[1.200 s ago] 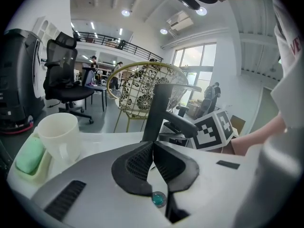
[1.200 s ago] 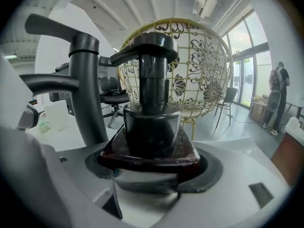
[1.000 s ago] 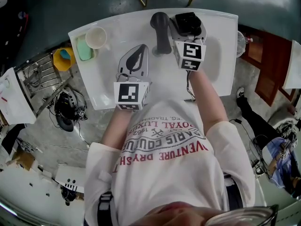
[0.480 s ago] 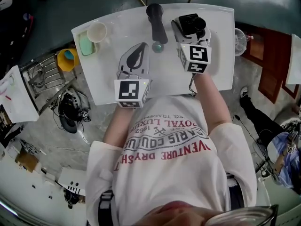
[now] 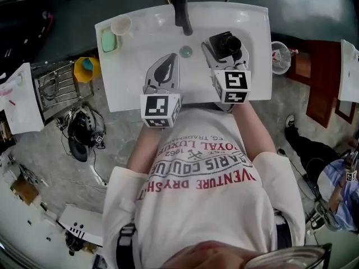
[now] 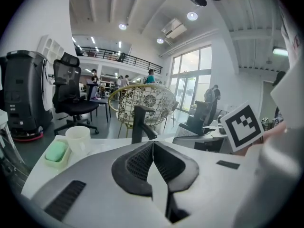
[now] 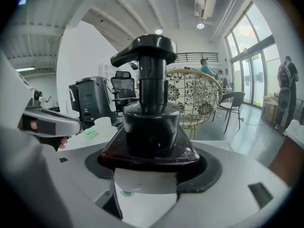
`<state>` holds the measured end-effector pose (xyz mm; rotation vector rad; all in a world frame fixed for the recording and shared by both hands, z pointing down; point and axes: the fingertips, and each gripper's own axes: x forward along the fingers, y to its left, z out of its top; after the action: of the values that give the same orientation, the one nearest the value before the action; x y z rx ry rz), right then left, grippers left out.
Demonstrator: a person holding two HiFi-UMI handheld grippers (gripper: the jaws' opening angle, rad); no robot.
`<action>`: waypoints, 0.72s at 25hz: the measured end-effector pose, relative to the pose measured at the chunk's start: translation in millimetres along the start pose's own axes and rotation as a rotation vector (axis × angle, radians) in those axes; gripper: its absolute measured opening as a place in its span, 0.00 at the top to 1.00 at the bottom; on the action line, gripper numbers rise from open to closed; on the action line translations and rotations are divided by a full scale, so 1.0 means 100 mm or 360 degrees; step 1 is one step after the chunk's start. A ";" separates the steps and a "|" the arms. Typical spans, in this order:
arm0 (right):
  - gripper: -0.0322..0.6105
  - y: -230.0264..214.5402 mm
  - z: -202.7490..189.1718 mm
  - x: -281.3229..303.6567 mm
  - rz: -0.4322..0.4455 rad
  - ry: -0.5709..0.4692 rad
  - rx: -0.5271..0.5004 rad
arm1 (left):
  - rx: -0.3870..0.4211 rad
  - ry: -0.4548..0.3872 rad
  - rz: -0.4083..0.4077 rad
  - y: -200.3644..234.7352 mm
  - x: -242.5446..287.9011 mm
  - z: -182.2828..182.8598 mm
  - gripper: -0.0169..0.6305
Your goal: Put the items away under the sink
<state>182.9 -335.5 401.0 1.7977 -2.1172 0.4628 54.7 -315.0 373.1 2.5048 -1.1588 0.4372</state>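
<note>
The right hand-held gripper (image 5: 224,49) holds a dark pump bottle (image 7: 150,123), its jaws clamped on the lower body, over the right part of the white sink (image 5: 132,66). The bottle sits just right of the drain (image 5: 185,51) and nearer than the black faucet (image 5: 180,11). The left hand-held gripper (image 6: 153,150) hangs over the sink's near left part with its jaws pressed together and nothing between them. At the far left corner stand a white cup (image 5: 121,24) and a green soap (image 5: 107,40) in its dish.
</note>
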 end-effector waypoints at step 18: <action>0.37 0.85 -0.11 -1.10 0.0252 -0.0141 -0.0147 | -0.0001 -0.0139 0.0200 -0.02 -1.17 -0.20 0.94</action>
<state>116.1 -221.0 358.5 1.6358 -2.3126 0.3231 -18.9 -227.3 342.2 2.4814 -1.3553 0.3624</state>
